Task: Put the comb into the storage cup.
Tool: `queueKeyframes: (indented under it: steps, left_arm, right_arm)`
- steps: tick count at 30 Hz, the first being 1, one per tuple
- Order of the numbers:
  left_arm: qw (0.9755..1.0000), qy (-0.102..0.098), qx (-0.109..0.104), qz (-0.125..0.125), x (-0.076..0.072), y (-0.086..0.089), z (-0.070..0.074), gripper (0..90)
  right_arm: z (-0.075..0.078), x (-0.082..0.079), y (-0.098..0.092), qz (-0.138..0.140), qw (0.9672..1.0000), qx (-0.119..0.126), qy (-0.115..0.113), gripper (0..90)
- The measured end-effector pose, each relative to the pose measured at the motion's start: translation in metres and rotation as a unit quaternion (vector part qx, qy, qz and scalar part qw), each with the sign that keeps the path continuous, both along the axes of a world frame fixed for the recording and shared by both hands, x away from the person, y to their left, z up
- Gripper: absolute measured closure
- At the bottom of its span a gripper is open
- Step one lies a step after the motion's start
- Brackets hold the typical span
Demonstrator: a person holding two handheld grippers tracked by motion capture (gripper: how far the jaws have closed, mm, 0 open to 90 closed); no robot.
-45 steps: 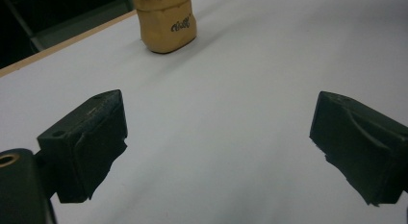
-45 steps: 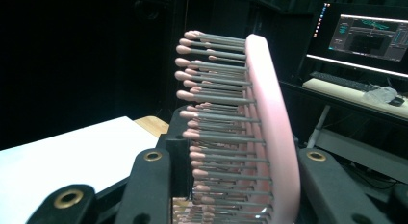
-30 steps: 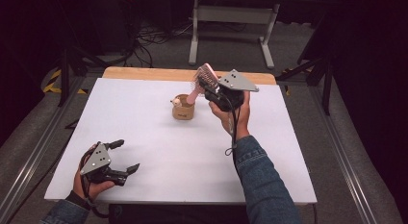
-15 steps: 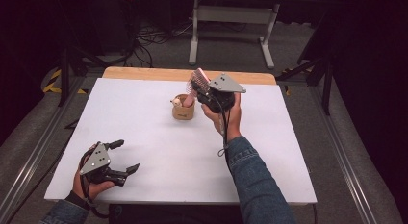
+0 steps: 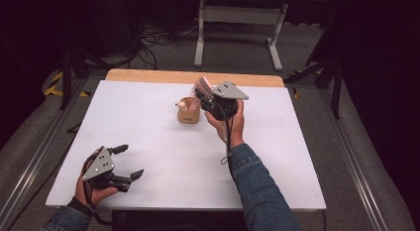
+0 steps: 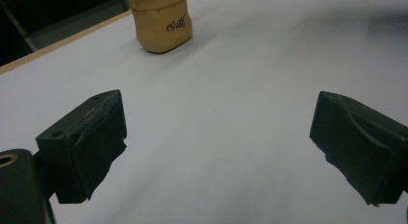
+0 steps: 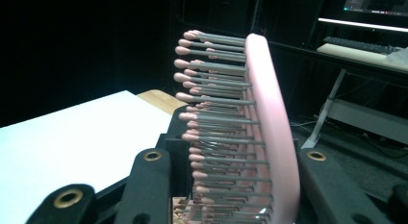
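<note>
White table (image 5: 148, 122) held tan pouch (image 5: 188, 112) near far edge. Your right gripper (image 5: 207, 92) pinched pink hairbrush (image 7: 250, 128) just above pouch, seemingly. Left gripper (image 5: 130, 161) rested spread, empty. You needed brush upright, centred over opening.

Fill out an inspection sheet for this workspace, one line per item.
Surface: white table with a wooden strip at the far edge.
Job's things: pink hairbrush, bristles out, clamped in the right tool; tan pouch upright near the far middle, right beside it.
Clutter: nothing seen.
Grippers: right tool shut on the hairbrush, raised over the pouch's side; left tool open, low at the near left corner.
Cables: one trails from the right tool along the wrist; more lie on the floor behind.
Surroundings: dark room, grey metal stand beyond the table.
</note>
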State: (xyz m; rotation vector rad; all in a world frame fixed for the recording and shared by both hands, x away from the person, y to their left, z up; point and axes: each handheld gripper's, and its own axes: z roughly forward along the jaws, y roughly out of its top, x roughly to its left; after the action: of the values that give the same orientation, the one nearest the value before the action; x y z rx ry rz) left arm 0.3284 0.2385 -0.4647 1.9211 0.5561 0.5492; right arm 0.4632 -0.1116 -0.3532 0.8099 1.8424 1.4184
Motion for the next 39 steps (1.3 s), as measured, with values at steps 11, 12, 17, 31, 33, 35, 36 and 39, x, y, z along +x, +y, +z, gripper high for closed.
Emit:
queueKeyframes:
  steps: [11,12,17,31,33,35,36,39]
  left_arm:
    - [1.0000,0.002,0.002,-0.003,0.000,-0.001,-0.001,6.5]
    - [1.0000,0.002,0.002,-0.003,0.000,-0.001,-0.001,6.5]
    - [1.0000,0.003,0.003,-0.002,0.000,-0.001,-0.001,6.4]
    - [0.9999,0.008,0.007,-0.004,0.002,-0.002,-0.003,6.5]
    - [0.9999,0.008,0.008,-0.002,0.002,-0.002,-0.003,6.5]
    - [0.9999,0.007,0.009,-0.002,0.002,-0.002,-0.003,6.6]
    - [0.9999,0.007,0.009,-0.002,0.002,-0.002,-0.003,6.6]
    - [0.9999,0.008,0.011,-0.003,0.002,-0.002,-0.003,6.6]
  right_arm:
    - [-0.016,0.002,0.000,-0.001,0.9997,0.019,0.015,63.1]
    - [-0.016,0.002,0.000,-0.002,0.9997,0.019,0.015,63.0]
    - [-0.018,0.002,0.000,-0.002,0.9996,0.024,0.017,62.6]
    - [-0.025,-0.002,-0.002,-0.007,0.9999,0.003,0.015,58.1]
    - [-0.025,-0.002,-0.002,-0.011,0.9999,0.001,0.013,54.4]
    - [-0.025,-0.003,-0.003,-0.012,0.9999,0.004,0.011,51.6]
    - [-0.025,-0.003,-0.003,-0.012,0.9999,0.004,0.011,51.3]
    - [-0.026,-0.004,-0.004,-0.014,0.9998,0.002,0.010,48.6]
